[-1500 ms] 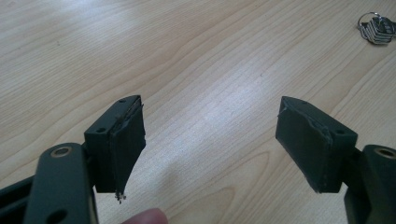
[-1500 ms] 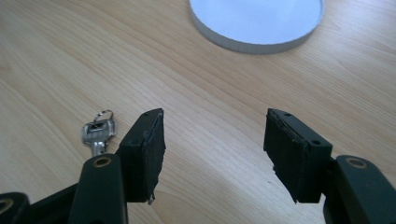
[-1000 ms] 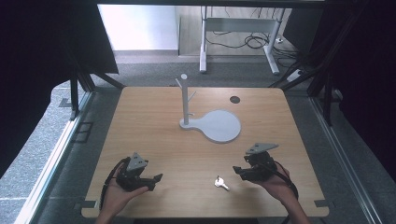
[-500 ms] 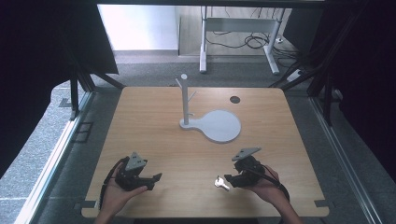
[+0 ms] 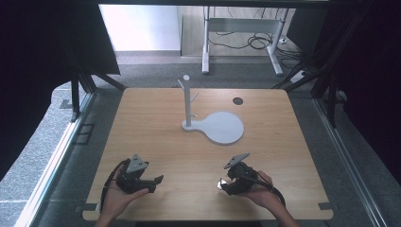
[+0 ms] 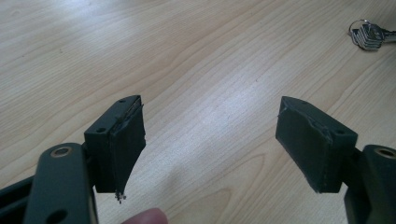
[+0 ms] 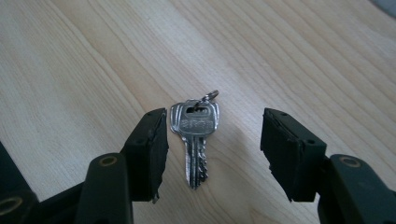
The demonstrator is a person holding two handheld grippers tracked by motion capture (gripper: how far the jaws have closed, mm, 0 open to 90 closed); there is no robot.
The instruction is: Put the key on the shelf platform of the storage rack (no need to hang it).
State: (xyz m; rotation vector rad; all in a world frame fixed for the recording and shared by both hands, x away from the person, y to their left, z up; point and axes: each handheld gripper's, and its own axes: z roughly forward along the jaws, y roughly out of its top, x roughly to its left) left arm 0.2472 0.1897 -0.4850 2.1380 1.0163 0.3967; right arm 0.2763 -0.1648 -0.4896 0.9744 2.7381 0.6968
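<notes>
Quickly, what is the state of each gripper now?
Left gripper: open, holding nothing.
Right gripper: open, just been closing; keys between its fingers, not gripped.

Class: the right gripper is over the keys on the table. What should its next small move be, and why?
Probably lower a little and close. The right gripper has been closing, yet its fingers stand apart on either side of the keys, which lie flat on the table, not yet pinched.

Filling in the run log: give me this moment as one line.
right tool: jaws open, just been closing, straddling keys flat on table, not gripped | left tool: open, nothing between jaws | white stand: bare
</notes>
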